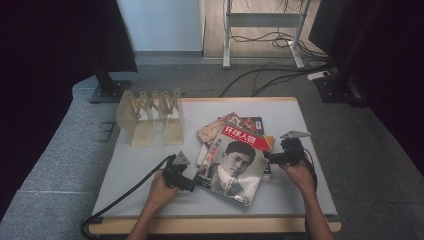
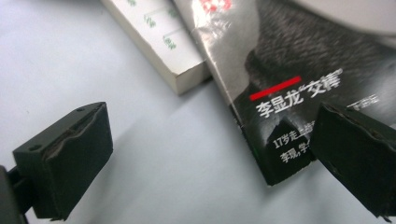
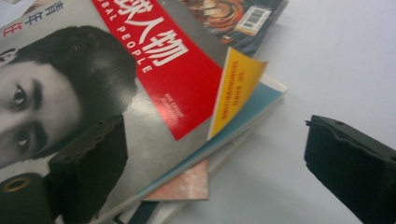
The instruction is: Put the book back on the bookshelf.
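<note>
The glossy portrait-cover magazine hides most of the stacked books beneath it; its small white cover text is too blurred to read.

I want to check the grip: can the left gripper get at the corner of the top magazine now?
Probably yes. The left gripper is open, the magazine corner lies between its jaws, and only bare table is around it.

Magazine: red masthead, white lettering, black-and-white portrait; table pale grey; rack beige.
</note>
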Demonstrator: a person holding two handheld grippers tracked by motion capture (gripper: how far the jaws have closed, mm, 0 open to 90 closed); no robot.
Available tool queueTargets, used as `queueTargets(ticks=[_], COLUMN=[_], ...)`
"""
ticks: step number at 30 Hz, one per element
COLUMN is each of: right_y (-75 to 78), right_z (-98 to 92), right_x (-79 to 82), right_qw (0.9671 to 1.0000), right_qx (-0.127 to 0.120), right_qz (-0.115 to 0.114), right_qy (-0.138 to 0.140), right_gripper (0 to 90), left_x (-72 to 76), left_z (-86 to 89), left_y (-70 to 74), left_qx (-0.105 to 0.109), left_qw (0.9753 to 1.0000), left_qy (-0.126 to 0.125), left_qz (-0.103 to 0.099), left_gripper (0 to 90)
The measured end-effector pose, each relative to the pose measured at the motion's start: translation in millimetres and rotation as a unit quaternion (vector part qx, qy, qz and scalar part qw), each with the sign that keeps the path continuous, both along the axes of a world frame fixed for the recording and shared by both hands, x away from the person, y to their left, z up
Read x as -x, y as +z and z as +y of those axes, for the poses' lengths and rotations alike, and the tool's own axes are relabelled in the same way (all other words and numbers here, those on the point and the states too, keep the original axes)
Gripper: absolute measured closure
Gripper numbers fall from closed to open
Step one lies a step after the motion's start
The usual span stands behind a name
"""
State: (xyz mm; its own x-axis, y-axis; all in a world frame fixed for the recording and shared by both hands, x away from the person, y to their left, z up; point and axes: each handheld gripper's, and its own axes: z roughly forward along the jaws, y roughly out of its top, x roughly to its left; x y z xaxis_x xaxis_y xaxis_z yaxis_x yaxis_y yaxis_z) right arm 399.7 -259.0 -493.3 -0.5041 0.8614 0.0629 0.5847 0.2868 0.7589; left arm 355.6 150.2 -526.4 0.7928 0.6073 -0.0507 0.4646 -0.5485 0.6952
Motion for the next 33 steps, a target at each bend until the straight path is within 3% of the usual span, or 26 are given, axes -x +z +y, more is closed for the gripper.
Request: queueTargets(ticks=[4,7,21,33], right_y=[-4.1,-7.2,-24.6,-0.9], right_z=[1.8,1.0,2.5,7.7], right_x=[-1.4,-2.0,-18.9,-22.7], right_qw=[0.9999,0.9997,0.9953,0.9971], right_qx=[-0.008,-0.014,-0.074,-0.062], right_qz=[0.011,0.020,0.059,0.026], right_qy=[0.000,0.000,0.019,0.036], right_gripper=[0.0,0.0,0.0,26.2], left_x=[1.2,-2.6,-2.3,-2.5], left_z=[-3.6,-2.7,-2.9,-2.7], left_y=[-0.7,-1.6,-1.9,-1.8], left_qx=[-0.018,-0.013,-0.012,-0.012], left_qw=[0.9998,0.9998,0.9999,0.9999], left_qy=[0.000,0.001,0.002,0.001], left_qz=[-0.009,0.012,0.011,0.011], left_gripper=[0.0,0.0,0.0,0.0])
